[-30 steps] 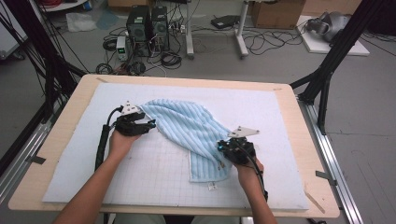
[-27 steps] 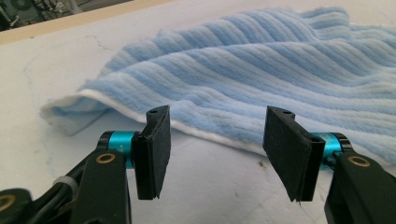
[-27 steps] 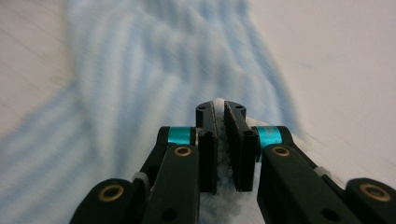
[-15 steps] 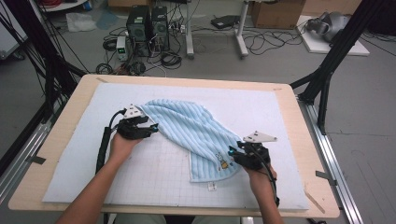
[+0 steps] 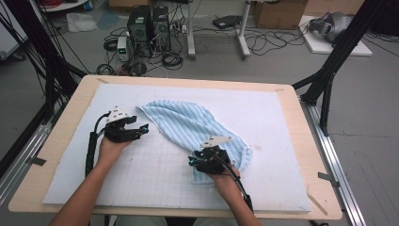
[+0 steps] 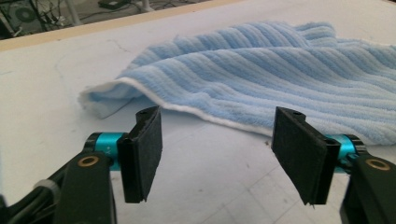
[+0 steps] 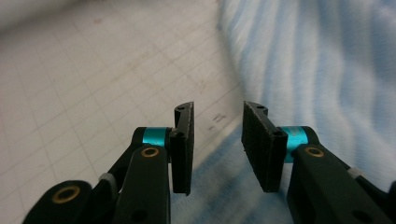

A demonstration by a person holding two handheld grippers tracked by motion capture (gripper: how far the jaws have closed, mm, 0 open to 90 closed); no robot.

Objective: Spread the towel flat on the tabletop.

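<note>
Left gripper (image 6: 217, 158) jaws just opening wide, empty, short of towel (image 5: 197, 125). Right gripper (image 7: 217, 140) narrowing, gap empty, covering towel's near edge.

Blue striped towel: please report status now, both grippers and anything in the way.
Left gripper open, just short of the towel corner. Right gripper open above the towel's near edge, holding nothing. Towel lies rumpled on the white mat. Nothing in the way.

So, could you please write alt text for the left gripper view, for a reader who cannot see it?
A light blue striped towel lies rumpled on a white gridded mat, its white-edged fold facing the camera. In the foreground the left hand-held gripper has its two black padded jaws open with nothing between them, short of the towel's edge.
</note>
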